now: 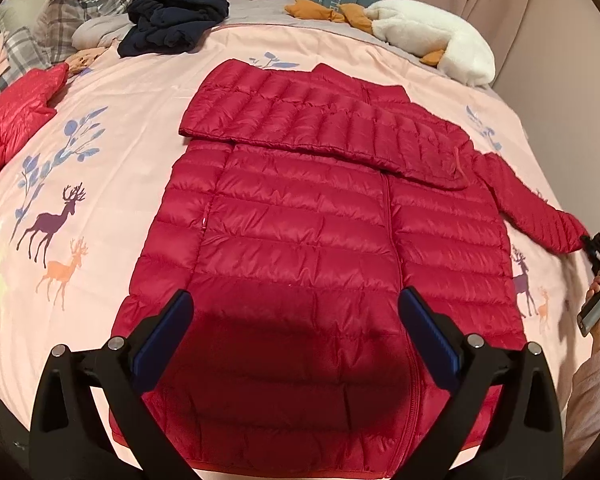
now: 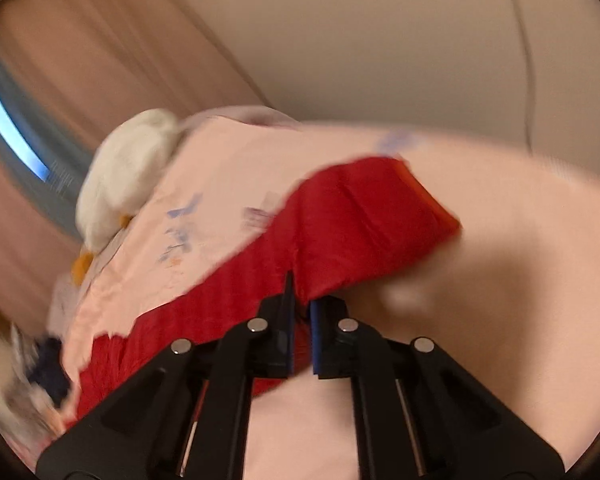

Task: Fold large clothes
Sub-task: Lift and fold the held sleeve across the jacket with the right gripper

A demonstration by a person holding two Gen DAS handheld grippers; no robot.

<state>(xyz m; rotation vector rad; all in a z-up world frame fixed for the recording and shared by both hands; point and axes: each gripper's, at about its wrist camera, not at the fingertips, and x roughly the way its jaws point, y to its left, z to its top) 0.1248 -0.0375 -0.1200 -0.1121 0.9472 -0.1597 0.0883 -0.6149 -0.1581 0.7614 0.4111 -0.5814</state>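
Observation:
A red quilted down jacket [image 1: 320, 240] lies flat on the pink bedspread [image 1: 100, 168], front up, with one sleeve folded across the chest. Its other sleeve [image 1: 536, 204] stretches out to the right. My left gripper [image 1: 296, 320] is open and empty, hovering over the jacket's lower part. My right gripper [image 2: 300, 320] is shut on that sleeve's cuff [image 2: 364, 224]; it shows at the right edge of the left wrist view [image 1: 598, 248]. The right wrist view is motion-blurred.
A second red jacket [image 1: 12, 120] lies at the left edge. A navy garment [image 1: 172, 24], plaid pillows [image 1: 60, 20] and a white plush toy [image 1: 440, 44] sit at the bed's far end. The toy also shows in the right wrist view [image 2: 120, 176]. Curtains hang behind.

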